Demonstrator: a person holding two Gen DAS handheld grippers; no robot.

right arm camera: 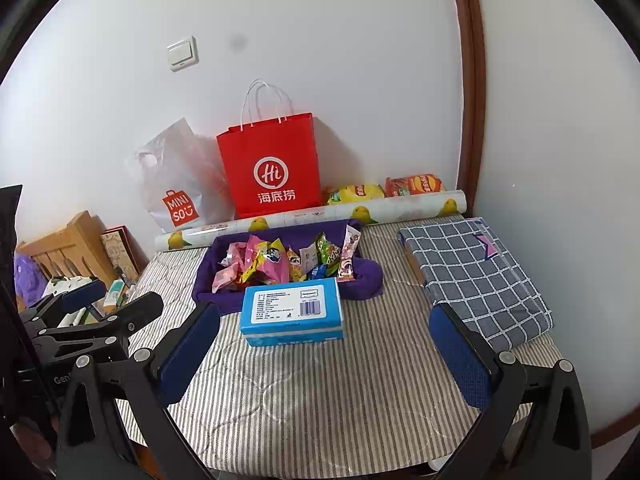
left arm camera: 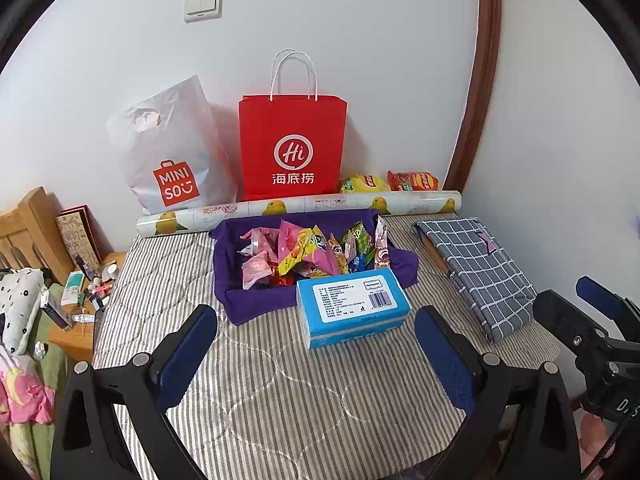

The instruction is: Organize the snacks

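From the left wrist view, the left gripper [left arm camera: 316, 346] hangs spread wide and empty over bare striped cloth [left arm camera: 280, 400], the blue tissue box [left arm camera: 352, 308] just ahead between its 2 fingers and the small snacks [left arm camera: 312, 252] heaped in the purple tray [left arm camera: 240, 300] beyond it. From the right wrist view, the right gripper [right arm camera: 324, 354] is likewise agape and empty, the box ahead and left, 2 chip bags [right arm camera: 384, 191] far ahead behind the paper roll [right arm camera: 312, 216]; this fits either sorting underway or finished, and open room lies near the grippers.

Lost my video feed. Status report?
Left gripper open, empty. Right gripper open, empty. Snack packets piled in purple basket. Blue tissue pack sits directly in front of it.
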